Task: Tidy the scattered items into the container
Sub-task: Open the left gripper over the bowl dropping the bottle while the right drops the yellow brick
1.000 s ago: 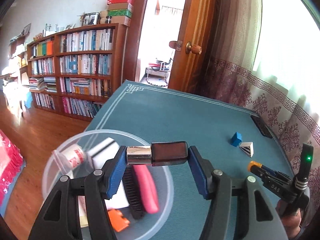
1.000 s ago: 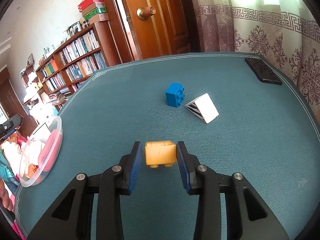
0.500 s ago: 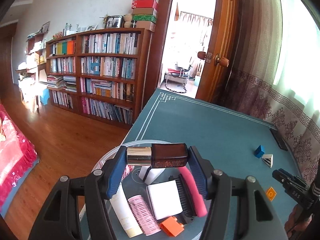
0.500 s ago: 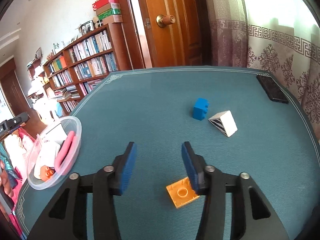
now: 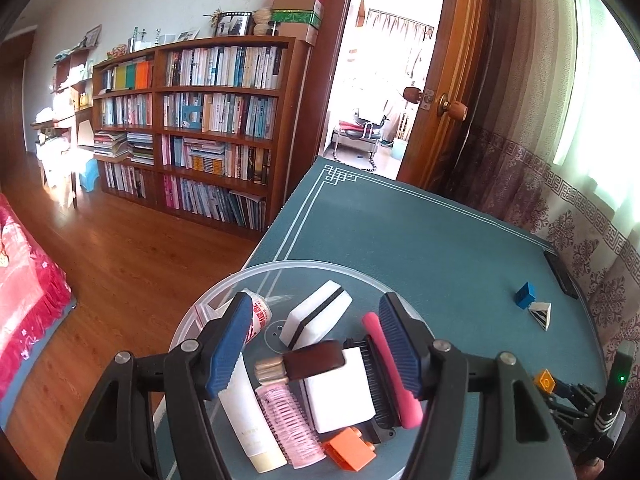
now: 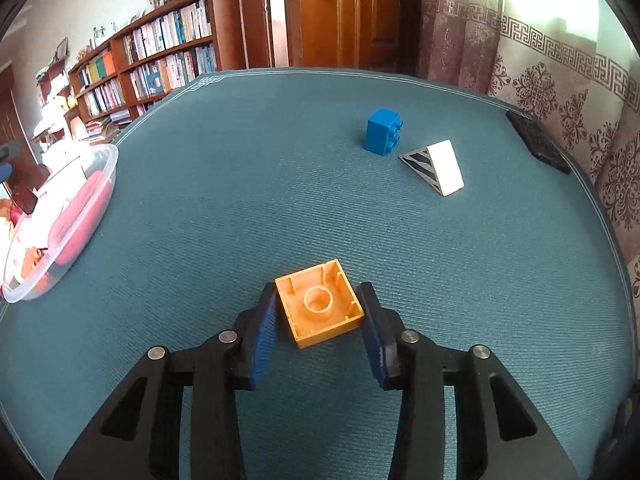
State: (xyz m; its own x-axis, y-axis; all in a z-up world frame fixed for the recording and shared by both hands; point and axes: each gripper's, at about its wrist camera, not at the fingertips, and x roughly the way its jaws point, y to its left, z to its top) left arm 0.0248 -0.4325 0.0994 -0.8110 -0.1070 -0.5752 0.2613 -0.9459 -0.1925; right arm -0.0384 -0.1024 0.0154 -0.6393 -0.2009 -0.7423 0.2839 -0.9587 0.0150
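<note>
My left gripper (image 5: 315, 300) hangs open over the clear plastic bowl (image 5: 304, 266). A brown bottle with a gold cap (image 5: 304, 364) lies loose in the bowl, between the fingers and apart from both. An orange brick (image 6: 320, 304) lies stud side down on the teal table. My right gripper (image 6: 317, 291) is open, its blue pads (image 6: 264, 332) close against the brick's two sides. In the left wrist view the same orange brick (image 5: 545, 381) shows at the far right. A blue brick (image 6: 384, 132) and a white striped wedge (image 6: 438, 168) lie farther back.
The bowl (image 6: 108, 160) also holds a pink hairbrush (image 5: 394, 376), a white block (image 5: 340, 392), a pink roller (image 5: 288, 420), a tube (image 5: 244, 412), a sponge (image 5: 320, 312) and a small orange piece (image 5: 350, 448). A black phone (image 6: 536, 142) lies at the table's far right edge.
My left gripper opened and let go of the brown bottle, which now lies in the bowl. My right gripper dropped the orange brick, then came down around it with narrower jaws.
</note>
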